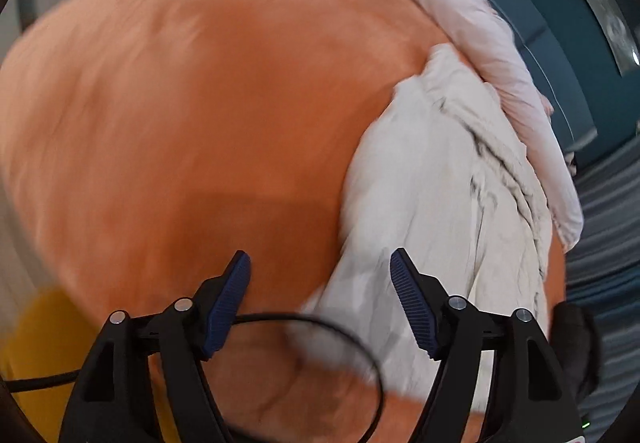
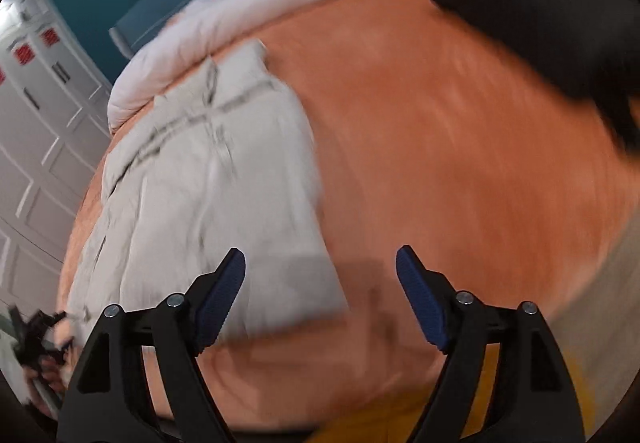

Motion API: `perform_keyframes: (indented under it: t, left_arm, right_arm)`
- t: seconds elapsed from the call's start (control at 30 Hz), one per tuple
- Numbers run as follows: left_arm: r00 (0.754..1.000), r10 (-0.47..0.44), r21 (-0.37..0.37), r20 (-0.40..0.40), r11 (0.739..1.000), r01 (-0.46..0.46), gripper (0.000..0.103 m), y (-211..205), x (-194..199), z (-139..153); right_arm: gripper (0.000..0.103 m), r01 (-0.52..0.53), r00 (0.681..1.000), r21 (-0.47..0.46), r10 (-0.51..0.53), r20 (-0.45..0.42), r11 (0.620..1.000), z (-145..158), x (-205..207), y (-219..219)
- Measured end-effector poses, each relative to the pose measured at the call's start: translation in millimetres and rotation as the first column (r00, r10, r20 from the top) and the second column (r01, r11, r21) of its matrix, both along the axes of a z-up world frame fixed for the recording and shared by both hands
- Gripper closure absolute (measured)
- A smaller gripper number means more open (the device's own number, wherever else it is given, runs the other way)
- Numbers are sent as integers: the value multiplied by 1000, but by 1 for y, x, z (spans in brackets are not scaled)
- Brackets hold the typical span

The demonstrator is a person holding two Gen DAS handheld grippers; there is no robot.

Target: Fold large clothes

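A: How much of the folding is judged done?

B: A good part, it seems. The garment [image 2: 208,179], a pale grey piece with dark trim, is seen lying on the orange bed [image 2: 440,163] as a long, narrowed shape, so at least 1 lengthwise fold looks made. Its surface is creased and the outline is blurred, so the count of folds cannot be told.

A: Where is it placed?

B: Toward 1 side of the bed, just beside a pink quilt [image 2: 224,15] rolled along the far edge. In the left view the garment [image 1: 440,183] is seen running from the quilt [image 1: 500,43] down toward the camera.

A: And the grippers?

B: The left gripper [image 1: 320,267] is held with jaws wide apart, nothing between the pads. The right gripper [image 2: 320,263] is likewise spread and empty, above the garment's near corner and bare bed.

A: What is left?

B: Probably a crosswise fold, to shorten the strip, and some smoothing.
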State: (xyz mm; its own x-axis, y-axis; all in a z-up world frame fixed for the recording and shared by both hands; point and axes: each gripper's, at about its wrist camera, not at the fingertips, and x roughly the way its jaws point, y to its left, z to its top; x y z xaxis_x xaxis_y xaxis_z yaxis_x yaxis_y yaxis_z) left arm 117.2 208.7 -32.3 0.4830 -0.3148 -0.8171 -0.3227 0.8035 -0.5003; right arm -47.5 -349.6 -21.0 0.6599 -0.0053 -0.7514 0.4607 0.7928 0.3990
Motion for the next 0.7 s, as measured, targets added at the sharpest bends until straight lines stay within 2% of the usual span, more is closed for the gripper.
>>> perform_keyframes:
  t: [0.07, 0.17, 0.23, 0.37, 0.47, 0.5, 0.57, 0.6, 0.67, 0.7]
  left_arm:
    - [1000, 11, -17, -5, 1000, -11, 33, -4, -10, -4]
    - [999, 5, 2, 33, 1000, -5, 32, -13, -6, 3]
    - [998, -2, -9, 64, 1000, 3, 29, -19, 5, 8]
    - [999, 8, -30, 39, 1000, -6, 29, -22, 24, -6]
    - [999, -4, 25, 43, 1000, 3, 29, -30, 29, -9]
    - [999, -31, 45, 43, 999, 30, 31, -34, 31, -8]
    - [997, -57, 29, 44, 998, 56, 34, -35, 30, -5]
    - [996, -75, 0, 55, 997, 75, 42, -35, 28, -3]
    - [992, -118, 8, 48, 993, 117, 61, -40, 26, -1]
    - [990, -135, 23, 44, 991, 135, 66, -42, 25, -2]
  right_arm:
    - [25, 9, 1000, 80, -9, -7, 997, -16, -10, 3]
    - [22, -13, 1000, 158, 13, 2, 987, -26, 0, 8]
    - [20, -5, 1000, 163, 4, 8, 987, -27, 10, 15]
    - [15, 8, 1000, 210, -12, 17, 978, -37, 28, 24]
    - [15, 21, 999, 173, -25, 21, 985, -37, 31, 28]
    - [16, 19, 999, 175, -24, 24, 984, -36, 34, 30]
    - [18, 26, 999, 183, -30, 17, 983, -35, 36, 30]
    - [18, 33, 999, 188, -37, 19, 982, -35, 36, 30]
    - [20, 31, 999, 195, -37, 24, 980, -37, 36, 29]
    - [28, 28, 999, 191, -33, 21, 981, -39, 35, 28]
